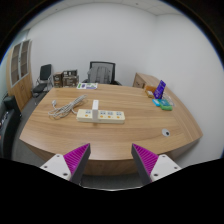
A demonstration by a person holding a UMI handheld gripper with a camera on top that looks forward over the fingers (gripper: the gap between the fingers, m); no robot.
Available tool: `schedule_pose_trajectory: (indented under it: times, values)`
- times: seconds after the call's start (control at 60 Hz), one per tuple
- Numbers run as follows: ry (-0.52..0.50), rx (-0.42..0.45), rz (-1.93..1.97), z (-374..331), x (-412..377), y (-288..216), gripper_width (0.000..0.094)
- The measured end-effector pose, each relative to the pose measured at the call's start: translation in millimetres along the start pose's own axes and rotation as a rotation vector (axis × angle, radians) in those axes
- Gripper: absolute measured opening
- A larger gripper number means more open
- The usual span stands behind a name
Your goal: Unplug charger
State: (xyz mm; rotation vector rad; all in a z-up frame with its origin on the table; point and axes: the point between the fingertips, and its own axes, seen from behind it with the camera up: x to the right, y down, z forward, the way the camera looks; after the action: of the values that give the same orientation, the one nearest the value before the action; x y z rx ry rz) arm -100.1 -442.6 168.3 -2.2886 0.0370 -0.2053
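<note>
While hovering at the near edge, gripper (111, 160): fingers spread, holding nothing.
Power strip (101, 115): mid-table (60, 135), beyond fingers, white cable (66, 106) left.
Charger: cannot tell.
Writing: none legible.
Purple box (160, 90): far right.

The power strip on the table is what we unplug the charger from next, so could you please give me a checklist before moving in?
1. Gripper fingers open and holding nothing: ok.
2. Power strip in view beyond the fingers: ok.
3. Table bare between fingers and strip: ok.
4. Charger plug identified on the strip: cannot tell.
5. White cable lies left of the strip, off the direct approach: ok.
</note>
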Motion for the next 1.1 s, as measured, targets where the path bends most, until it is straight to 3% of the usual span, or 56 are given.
schedule_pose_trajectory:
  times: [0.133,0.233,0.5,0.583,0.683,0.717,0.9,1.1]
  values:
    - [-0.038,0.049,0.033,62,-40,-8,0.0858]
    - [-0.032,0.149,0.051,121,-56,-40,0.0857]
    - [-0.036,0.158,0.02,247,-85,-90,0.0767]
    - [-0.043,0.144,0.039,267,-88,-94,0.0656]
    - [-0.013,0.157,0.031,276,-78,-101,0.0305]
    - [-0.031,0.165,0.036,276,-83,-103,0.0261]
    - [-0.087,0.151,0.04,276,-86,-104,0.0157]
    - [-0.111,0.102,0.084,273,-85,-114,0.0143]
